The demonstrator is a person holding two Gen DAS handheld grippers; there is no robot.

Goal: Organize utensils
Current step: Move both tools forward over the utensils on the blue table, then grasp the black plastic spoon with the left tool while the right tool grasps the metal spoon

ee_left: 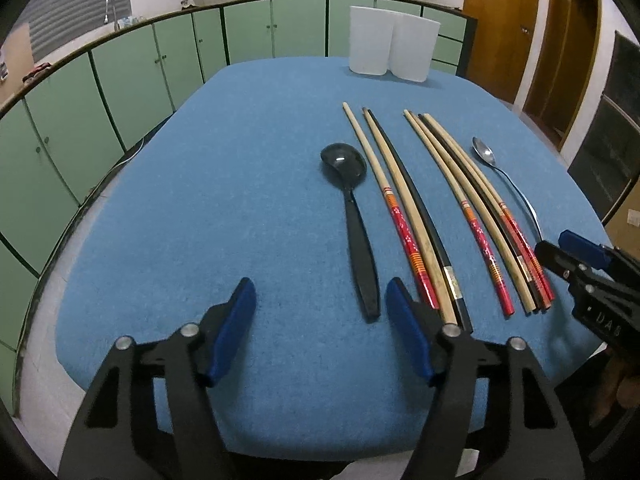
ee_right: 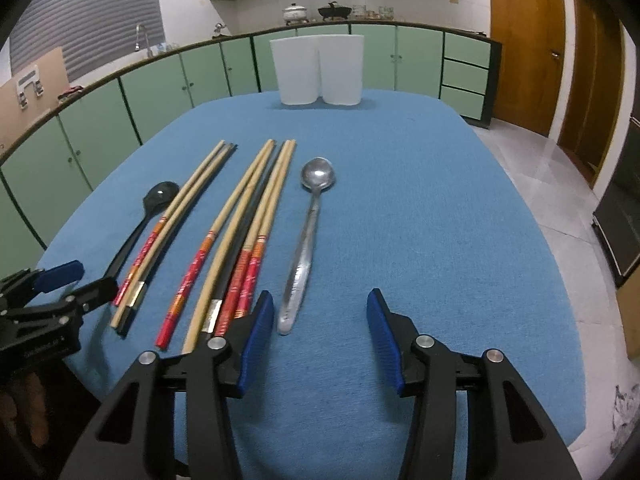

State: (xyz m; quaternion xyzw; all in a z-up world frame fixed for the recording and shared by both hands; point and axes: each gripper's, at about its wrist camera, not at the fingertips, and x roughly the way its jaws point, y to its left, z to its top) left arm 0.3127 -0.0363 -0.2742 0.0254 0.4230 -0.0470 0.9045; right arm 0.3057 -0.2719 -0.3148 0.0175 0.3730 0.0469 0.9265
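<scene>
Left gripper (ee_left: 320,312) open, empty, beside black plastic spoon (ee_left: 352,208) | right gripper (ee_right: 320,320) open, empty, beside steel spoon (ee_right: 308,232) | wooden chopsticks (ee_right: 224,232) sorted between, likely awaiting white holders (ee_right: 318,70).

The desk (ee_right: 420,200) lies bare to the right of the steel spoon (ee_right: 308,240), and bare again on the far left beyond the black spoon (ee_left: 352,216), so a gripper could pass freely on either side. Between the two spoons the chopsticks (ee_right: 240,232) lie in two tight bundles with only a narrow strip of cloth between them. Two white holders (ee_right: 318,70) stand touching at the far edge, with open cloth between them and the utensil tips.
</scene>
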